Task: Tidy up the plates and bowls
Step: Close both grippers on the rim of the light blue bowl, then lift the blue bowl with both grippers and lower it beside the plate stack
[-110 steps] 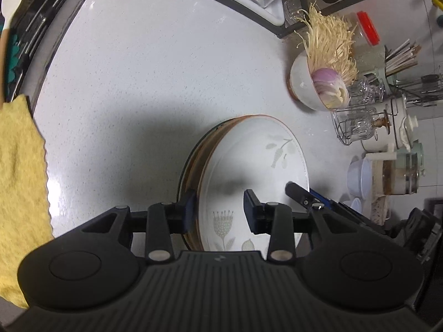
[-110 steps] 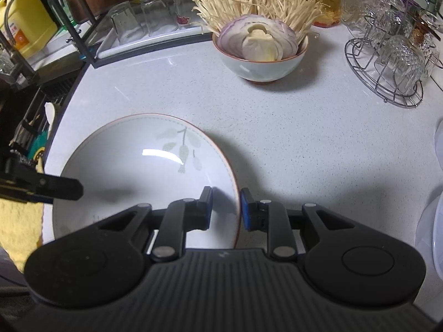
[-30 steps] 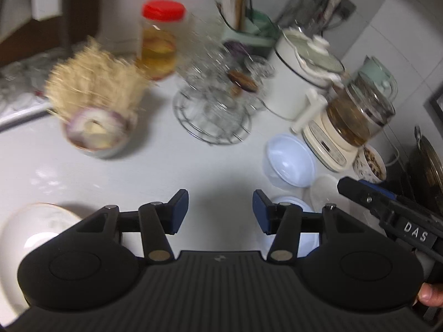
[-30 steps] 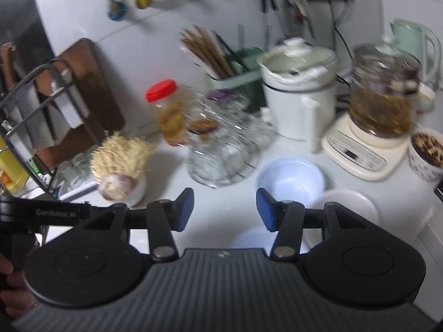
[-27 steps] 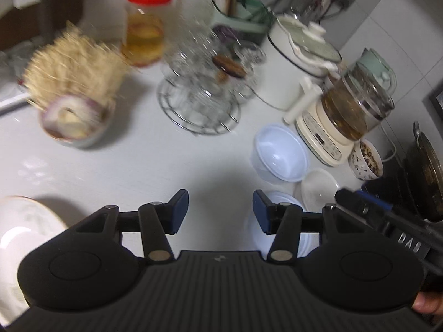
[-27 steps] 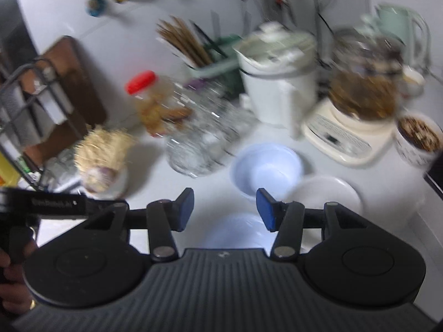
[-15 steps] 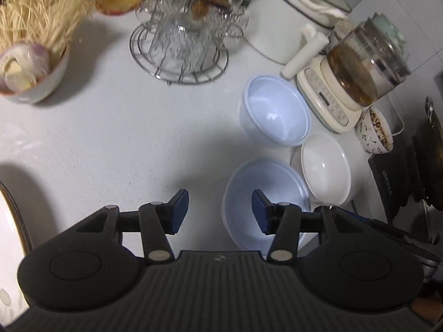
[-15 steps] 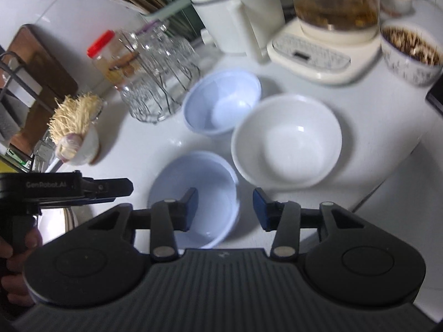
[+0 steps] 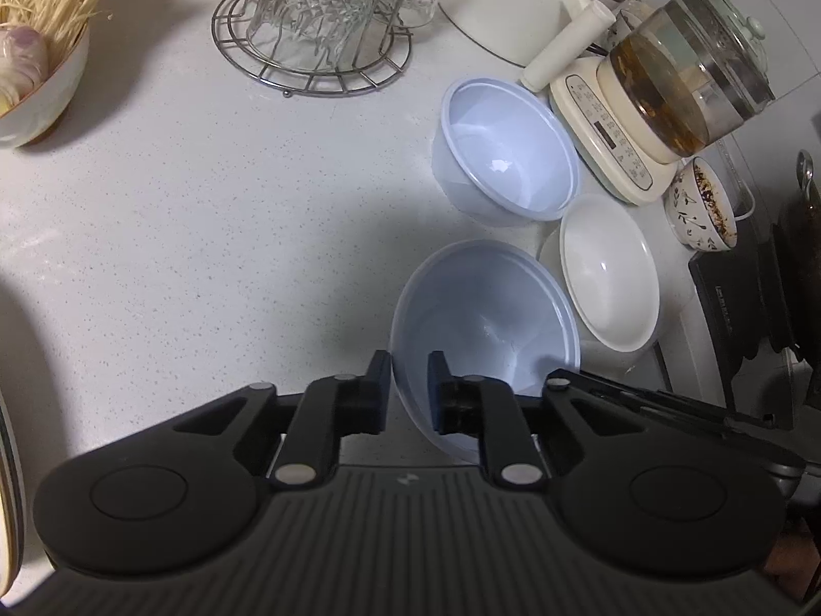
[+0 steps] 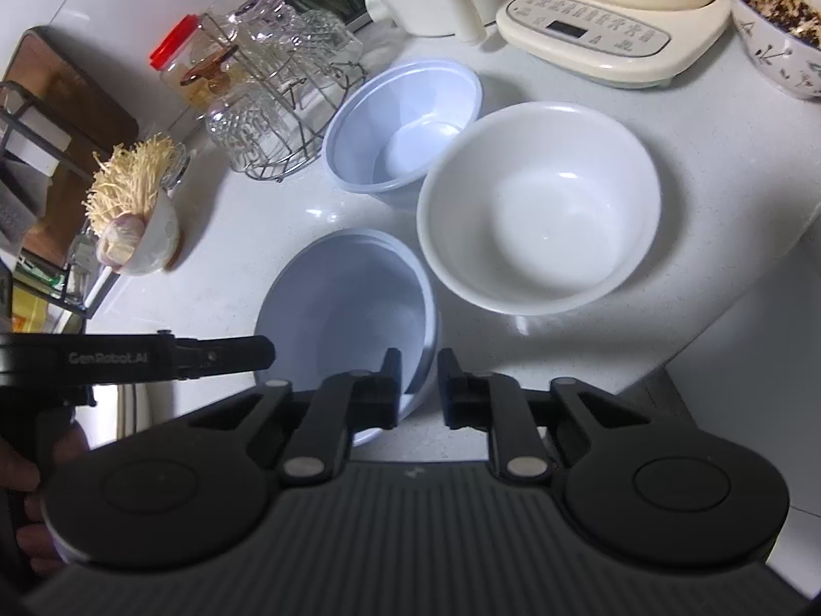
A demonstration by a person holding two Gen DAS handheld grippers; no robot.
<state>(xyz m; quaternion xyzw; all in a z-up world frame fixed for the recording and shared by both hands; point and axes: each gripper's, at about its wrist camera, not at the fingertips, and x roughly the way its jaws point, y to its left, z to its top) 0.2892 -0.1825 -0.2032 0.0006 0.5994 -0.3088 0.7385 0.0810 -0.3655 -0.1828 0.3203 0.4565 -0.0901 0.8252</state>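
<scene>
Three empty bowls stand together on the white counter. The nearest is a pale blue bowl (image 9: 487, 318) (image 10: 349, 297). My left gripper (image 9: 409, 374) straddles its left rim, one finger outside and one inside, with the jaws closing on it. My right gripper (image 10: 418, 374) straddles its right rim the same way. Behind it stands a second pale blue bowl (image 9: 505, 154) (image 10: 405, 123). To its right sits a white bowl (image 9: 608, 269) (image 10: 539, 205). A plate edge (image 9: 7, 487) shows at the far left of the left wrist view.
A wire rack of glasses (image 9: 318, 15) (image 10: 277, 102), a bowl of enoki and onion (image 9: 31, 51) (image 10: 133, 215), a tea kettle on its base (image 9: 672, 77) (image 10: 610, 25), a patterned bowl (image 9: 700, 205) (image 10: 780, 31) and a white cooker stand around. The counter edge runs at the right.
Both grippers swung from the plates over to the bowls, dropped lower, and narrowed their jaws around opposite rims of the nearest blue bowl.
</scene>
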